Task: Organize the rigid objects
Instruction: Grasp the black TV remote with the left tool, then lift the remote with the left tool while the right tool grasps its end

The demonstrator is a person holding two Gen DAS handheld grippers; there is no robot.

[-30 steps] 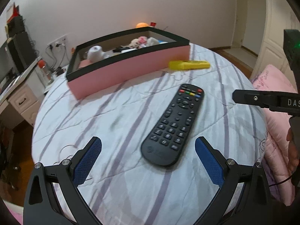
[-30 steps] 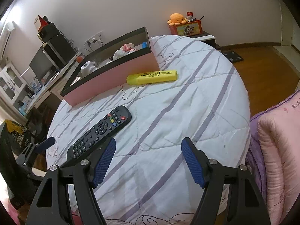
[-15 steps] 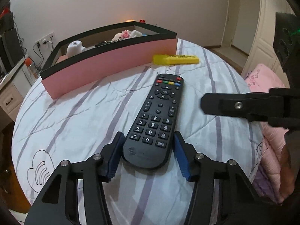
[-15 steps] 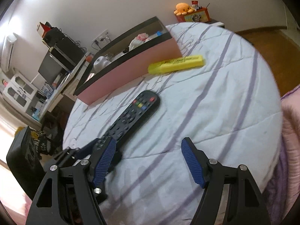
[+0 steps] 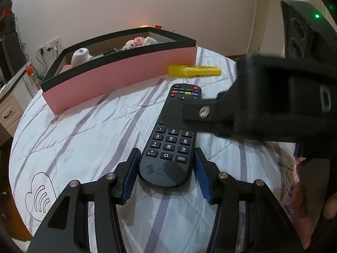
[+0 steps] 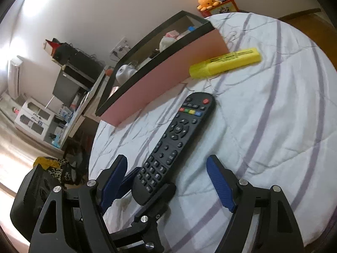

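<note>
Left wrist view: left gripper [image 5: 166, 171] fingers clamp the remote [image 5: 170, 145] at six o'clock on the bed [image 5: 84, 139]; right gripper [image 6: 167, 186] fingers, just widening, stand apart around it.

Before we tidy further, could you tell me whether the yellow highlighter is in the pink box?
Out: the yellow highlighter lies on the striped bedspread beside the pink box.

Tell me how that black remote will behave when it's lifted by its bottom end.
The black remote looks like stiff plastic, so it probably won't bend. The left hand-held gripper pinches only its bottom end, so the long button end may droop or pivot. Its smooth sides could slip a little, though the ribbed blue pads should help.
</note>
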